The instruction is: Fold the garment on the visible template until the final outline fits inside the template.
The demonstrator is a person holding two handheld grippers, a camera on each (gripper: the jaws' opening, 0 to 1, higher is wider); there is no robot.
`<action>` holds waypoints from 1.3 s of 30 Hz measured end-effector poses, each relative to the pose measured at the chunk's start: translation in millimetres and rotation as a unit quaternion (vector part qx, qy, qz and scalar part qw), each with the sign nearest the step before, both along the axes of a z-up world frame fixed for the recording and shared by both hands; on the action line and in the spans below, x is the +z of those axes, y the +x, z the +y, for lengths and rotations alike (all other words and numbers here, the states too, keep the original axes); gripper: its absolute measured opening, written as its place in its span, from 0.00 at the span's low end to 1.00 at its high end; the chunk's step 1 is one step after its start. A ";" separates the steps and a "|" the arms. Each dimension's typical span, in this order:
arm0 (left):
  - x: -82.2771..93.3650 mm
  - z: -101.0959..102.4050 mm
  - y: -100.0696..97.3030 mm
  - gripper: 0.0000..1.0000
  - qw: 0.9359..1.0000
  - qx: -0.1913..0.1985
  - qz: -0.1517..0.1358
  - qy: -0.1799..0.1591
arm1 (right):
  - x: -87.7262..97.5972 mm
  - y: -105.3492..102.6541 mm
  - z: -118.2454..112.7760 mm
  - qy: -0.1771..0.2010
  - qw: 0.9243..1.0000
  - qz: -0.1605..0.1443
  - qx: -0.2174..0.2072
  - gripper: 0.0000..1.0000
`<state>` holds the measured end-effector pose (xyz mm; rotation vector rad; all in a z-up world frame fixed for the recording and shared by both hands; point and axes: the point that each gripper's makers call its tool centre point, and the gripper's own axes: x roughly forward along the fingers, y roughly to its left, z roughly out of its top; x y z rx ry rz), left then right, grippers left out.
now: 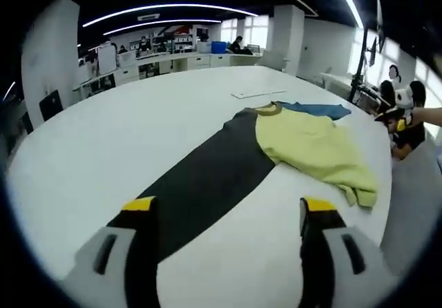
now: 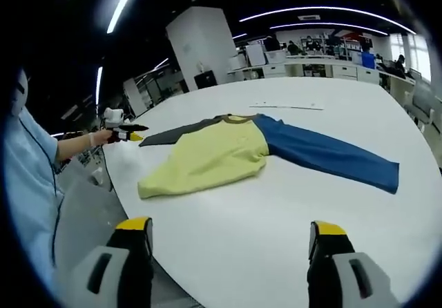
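Note:
A long-sleeved garment lies spread flat on the white table [image 1: 90,142]. Its yellow body [image 1: 314,146] sits at the middle right, its black sleeve [image 1: 207,177] runs toward my left gripper [image 1: 228,208], and its blue sleeve [image 1: 314,109] points away. My left gripper is open, with the black cuff just ahead of its left jaw. In the right gripper view the yellow body [image 2: 207,157] lies ahead, the blue sleeve [image 2: 331,155] stretches right, and the dark sleeve [image 2: 176,134] reaches left toward the left gripper [image 2: 135,137]. My right gripper [image 2: 231,226] is open over bare table near the hem.
A thin flat white sheet [image 1: 259,94] lies on the table beyond the collar [image 2: 286,106]. A person in a light blue top [image 2: 31,177] stands at the table's edge. Desks, monitors and people sit along the far wall [image 1: 173,52].

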<state>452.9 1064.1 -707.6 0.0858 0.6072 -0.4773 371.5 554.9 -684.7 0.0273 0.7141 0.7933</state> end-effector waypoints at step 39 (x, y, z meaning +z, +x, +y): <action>-21.5 -184.6 -86.7 0.52 0.966 -0.219 0.082 -0.108 | 2.1 -19.4 -14.4 0.006 1.000 -0.004 -0.014 0.94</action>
